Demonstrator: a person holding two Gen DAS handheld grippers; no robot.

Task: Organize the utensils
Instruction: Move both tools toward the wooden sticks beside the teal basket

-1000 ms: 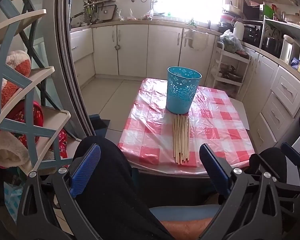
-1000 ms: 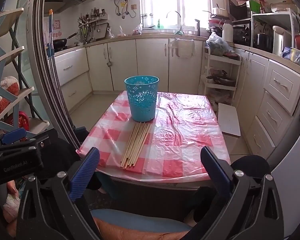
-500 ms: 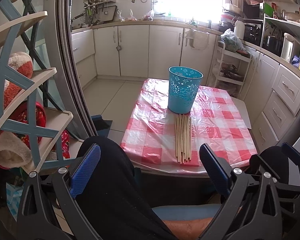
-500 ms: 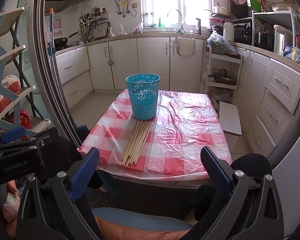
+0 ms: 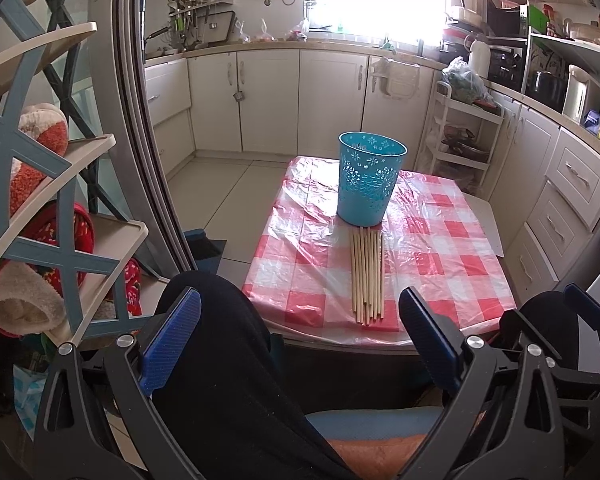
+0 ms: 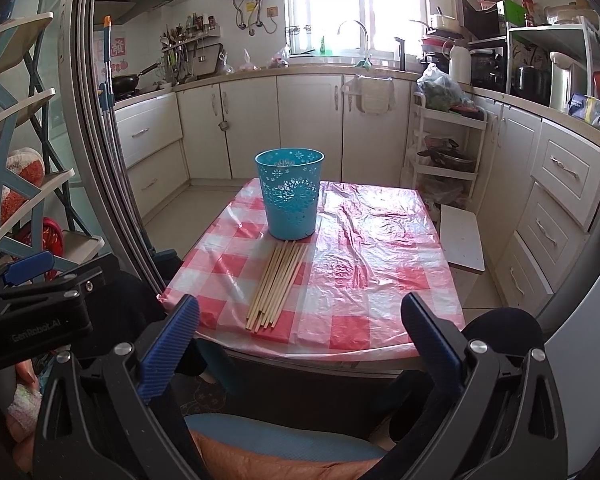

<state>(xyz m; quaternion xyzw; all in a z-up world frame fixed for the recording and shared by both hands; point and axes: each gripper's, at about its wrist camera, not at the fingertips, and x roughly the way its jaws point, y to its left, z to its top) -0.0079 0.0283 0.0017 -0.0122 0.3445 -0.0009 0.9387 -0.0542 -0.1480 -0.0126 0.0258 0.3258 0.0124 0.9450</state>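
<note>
Evidently nothing sorted yet, by my read: the wooden chopsticks (image 5: 367,276) lie in a loose bundle on the checked tablecloth (image 5: 440,240), far tips just short of the blue perforated bin (image 5: 370,179); I cannot see inside the bin. All sticks remain to move. My left gripper (image 5: 300,336) and right gripper (image 6: 300,338) both gape wide, holding nothing, well short of the table.

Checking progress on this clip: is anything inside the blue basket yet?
Nothing sticks out above the blue basket rim. The chopsticks lie together on the checked tablecloth just in front of it. The basket's bottom is hidden by its wall, so it cannot be confirmed empty.
</note>
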